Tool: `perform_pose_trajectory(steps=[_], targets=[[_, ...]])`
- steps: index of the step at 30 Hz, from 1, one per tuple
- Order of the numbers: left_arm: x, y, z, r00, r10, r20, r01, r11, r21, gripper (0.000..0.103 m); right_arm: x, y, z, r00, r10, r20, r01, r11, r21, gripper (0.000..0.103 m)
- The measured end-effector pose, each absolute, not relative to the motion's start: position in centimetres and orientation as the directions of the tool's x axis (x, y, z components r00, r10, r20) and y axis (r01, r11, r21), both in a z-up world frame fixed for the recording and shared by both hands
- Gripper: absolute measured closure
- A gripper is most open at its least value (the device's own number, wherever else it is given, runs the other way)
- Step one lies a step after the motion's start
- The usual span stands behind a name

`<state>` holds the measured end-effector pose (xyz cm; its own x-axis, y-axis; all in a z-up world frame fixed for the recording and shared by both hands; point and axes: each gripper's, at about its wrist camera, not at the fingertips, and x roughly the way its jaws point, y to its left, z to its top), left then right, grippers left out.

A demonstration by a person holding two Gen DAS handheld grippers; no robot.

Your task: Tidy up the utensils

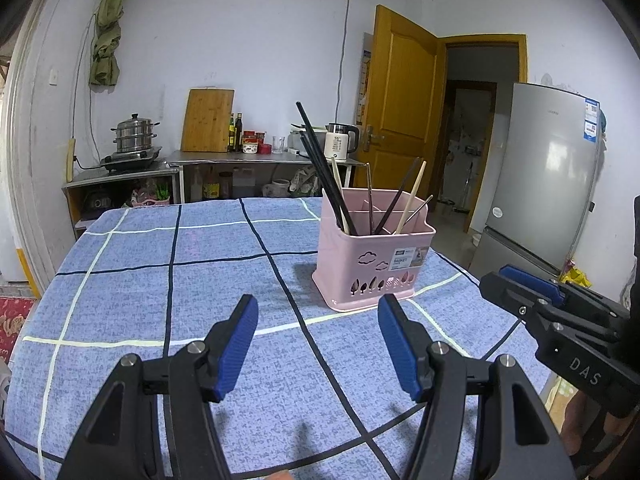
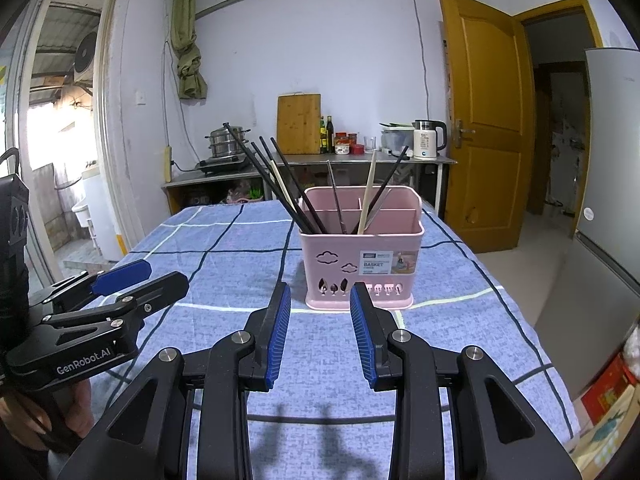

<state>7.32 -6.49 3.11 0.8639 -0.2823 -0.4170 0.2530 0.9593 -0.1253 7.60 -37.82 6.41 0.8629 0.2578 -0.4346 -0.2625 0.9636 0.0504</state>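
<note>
Both grippers, left [image 1: 318,346] and right [image 2: 320,334], hang over the near edge of the desk [image 1: 132,280], fingers apart and holding nothing. Farther in, nearer the right edge, the pink basket [image 2: 360,264] holds chopsticks [image 2: 280,184], maybe ten.

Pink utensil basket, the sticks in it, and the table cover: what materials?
Pink utensil basket: likely moulded plastic, smooth matte walls with cut-out clouds and trees. Black chopsticks: dark and smooth, plastic or lacquered wood, cannot tell. Pale chopstick: looks like bare wood or bamboo. Blue checked tablecloth: woven fabric, speckled weave.
</note>
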Motion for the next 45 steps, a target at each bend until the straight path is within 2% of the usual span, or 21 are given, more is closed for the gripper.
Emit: perform_pose_trajectory(steps=[45], targets=[[7.17, -6.38, 2.87, 0.860, -0.275, -0.429, 0.255, 0.961, -0.106, 0.038, 7.60, -37.27, 6.18, 0.860, 0.264, -0.437, -0.271, 0.961, 0.048, 0.071]])
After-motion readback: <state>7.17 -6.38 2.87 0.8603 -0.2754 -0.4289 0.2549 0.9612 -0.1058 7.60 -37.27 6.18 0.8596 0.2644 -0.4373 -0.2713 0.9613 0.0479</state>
